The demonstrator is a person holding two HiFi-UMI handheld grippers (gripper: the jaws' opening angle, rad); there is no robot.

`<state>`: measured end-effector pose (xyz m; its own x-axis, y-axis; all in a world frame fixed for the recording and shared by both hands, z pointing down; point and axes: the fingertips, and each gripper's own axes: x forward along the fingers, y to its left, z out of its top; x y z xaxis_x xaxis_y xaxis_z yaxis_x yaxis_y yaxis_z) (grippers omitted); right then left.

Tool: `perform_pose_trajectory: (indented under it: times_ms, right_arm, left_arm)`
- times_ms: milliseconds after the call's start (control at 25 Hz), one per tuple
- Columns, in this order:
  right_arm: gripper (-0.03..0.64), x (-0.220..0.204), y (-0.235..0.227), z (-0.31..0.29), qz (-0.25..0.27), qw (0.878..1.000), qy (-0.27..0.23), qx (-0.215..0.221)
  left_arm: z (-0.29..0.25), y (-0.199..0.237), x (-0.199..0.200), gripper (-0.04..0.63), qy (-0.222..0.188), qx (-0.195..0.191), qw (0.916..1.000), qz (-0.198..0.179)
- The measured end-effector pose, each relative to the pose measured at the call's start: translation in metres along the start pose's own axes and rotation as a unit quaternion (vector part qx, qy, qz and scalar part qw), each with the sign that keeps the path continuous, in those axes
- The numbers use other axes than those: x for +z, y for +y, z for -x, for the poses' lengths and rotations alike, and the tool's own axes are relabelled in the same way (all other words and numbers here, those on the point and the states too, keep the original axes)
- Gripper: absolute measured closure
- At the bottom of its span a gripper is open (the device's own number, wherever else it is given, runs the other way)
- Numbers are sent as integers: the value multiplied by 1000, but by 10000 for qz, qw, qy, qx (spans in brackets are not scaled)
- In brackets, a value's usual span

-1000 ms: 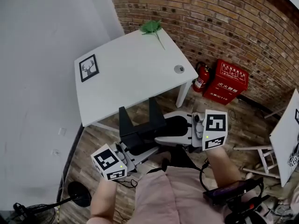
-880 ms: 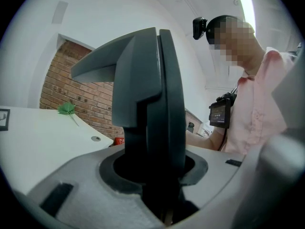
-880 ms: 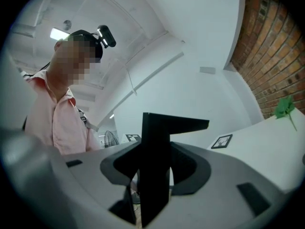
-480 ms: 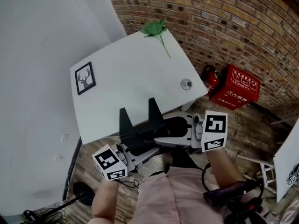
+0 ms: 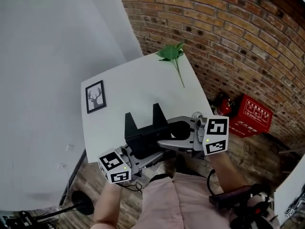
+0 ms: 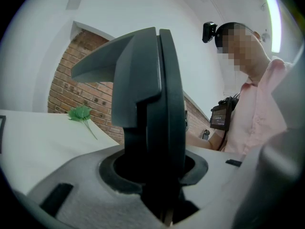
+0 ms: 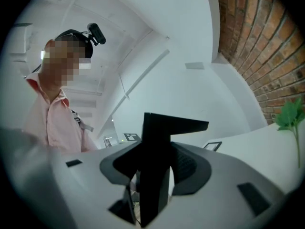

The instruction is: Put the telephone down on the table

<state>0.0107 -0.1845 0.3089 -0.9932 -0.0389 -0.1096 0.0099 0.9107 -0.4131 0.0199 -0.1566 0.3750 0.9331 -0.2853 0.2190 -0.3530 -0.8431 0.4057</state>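
Note:
The telephone (image 5: 144, 133) is a black block with two upright prongs, carried between both grippers just over the near edge of the white table (image 5: 138, 87). My left gripper (image 5: 139, 157) is shut on its near lower side. My right gripper (image 5: 172, 138) is shut on its right side. In the left gripper view the dark telephone (image 6: 151, 104) fills the gap between the grey jaws of the left gripper (image 6: 164, 190). The right gripper view shows the telephone (image 7: 157, 161) clamped the same way in the right gripper (image 7: 150, 185).
A framed deer picture (image 5: 96, 97) lies at the table's left side and a green leaf sprig (image 5: 172, 54) at its far edge. A brick wall (image 5: 228, 42) stands behind. A red box (image 5: 255, 116) and a fire extinguisher (image 5: 224, 107) sit on the floor at the right.
The table has come closer and now lies under the telephone. Both grippers have kept their hold and carried it forward together.

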Motion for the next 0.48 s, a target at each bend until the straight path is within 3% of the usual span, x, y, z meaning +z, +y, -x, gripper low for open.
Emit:
perform_pose_trajectory:
  times_ms: [480]
  right_arm:
    - [425, 60, -30, -26, 679, 9976, 34, 163]
  left_arm:
    - [10, 41, 60, 426, -338, 324, 9982, -368]
